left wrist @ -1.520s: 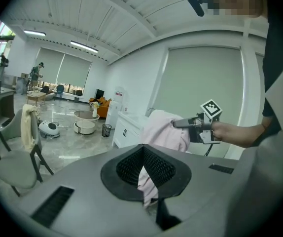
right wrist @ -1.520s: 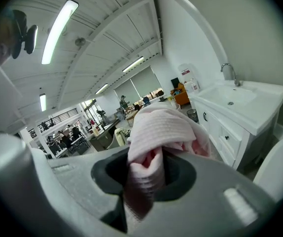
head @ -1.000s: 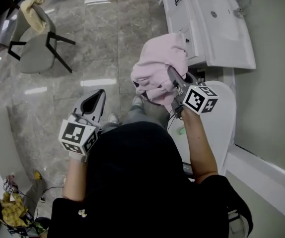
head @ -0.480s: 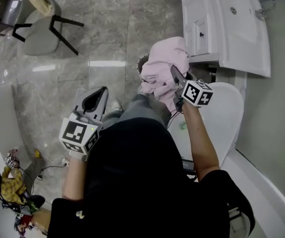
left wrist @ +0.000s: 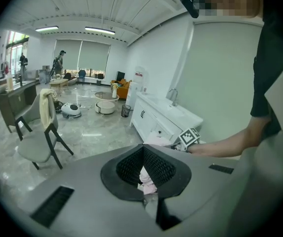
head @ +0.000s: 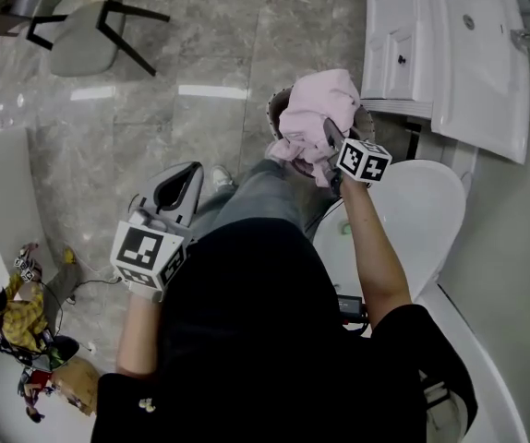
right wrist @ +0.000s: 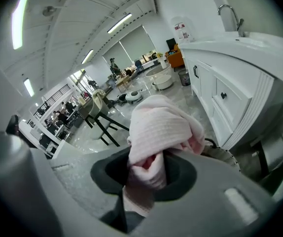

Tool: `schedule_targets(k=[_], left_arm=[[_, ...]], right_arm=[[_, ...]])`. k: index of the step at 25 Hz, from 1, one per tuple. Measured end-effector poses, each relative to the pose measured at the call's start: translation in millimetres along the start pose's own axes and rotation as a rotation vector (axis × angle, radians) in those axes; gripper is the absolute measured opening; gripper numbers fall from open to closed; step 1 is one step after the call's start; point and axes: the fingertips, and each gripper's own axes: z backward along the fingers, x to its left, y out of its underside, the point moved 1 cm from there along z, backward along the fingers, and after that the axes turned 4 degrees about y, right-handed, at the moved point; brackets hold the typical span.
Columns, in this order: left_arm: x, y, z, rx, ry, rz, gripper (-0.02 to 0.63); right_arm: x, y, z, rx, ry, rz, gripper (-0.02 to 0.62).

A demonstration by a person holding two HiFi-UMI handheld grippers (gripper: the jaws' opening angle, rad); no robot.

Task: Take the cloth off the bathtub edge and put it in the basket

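Observation:
The pink cloth [head: 316, 109] hangs bunched from my right gripper [head: 331, 140], which is shut on it. In the head view the cloth is right over the mouth of a round woven basket [head: 273, 111] on the floor beside the vanity, and it covers most of the opening. In the right gripper view the pink cloth [right wrist: 159, 127] fills the gap between the jaws, with the basket's wicker rim [right wrist: 225, 157] low at the right. My left gripper [head: 188, 170] is held over the person's left knee, apart from the cloth, its jaw tips together and nothing in them.
A white vanity with a sink [head: 450, 53] stands at the far right, with a white toilet lid [head: 413, 220] just below it. A grey chair [head: 85, 35] is at the far left. A white tub edge [head: 2, 210] and floor clutter [head: 25, 321] lie at the left.
My right gripper has come down with the pink cloth, from above the vanity's corner to just over the basket. The left gripper has sunk a little.

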Motion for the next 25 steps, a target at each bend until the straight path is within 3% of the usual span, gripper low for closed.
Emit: schedule_targets(k=[14,25], left_arm=[[27.5,58.7,-49.7,0.123,-0.041,0.106,0.014],[38.9,123.8,-76.5,0.244,-0.05,0.186,0.012]], right_arm=[[-68.4,117.2,-135.7,0.309,0.089,0.044,0.106],[-111.5,180.6,-232.2,0.447,0.151,0.005,0.11]])
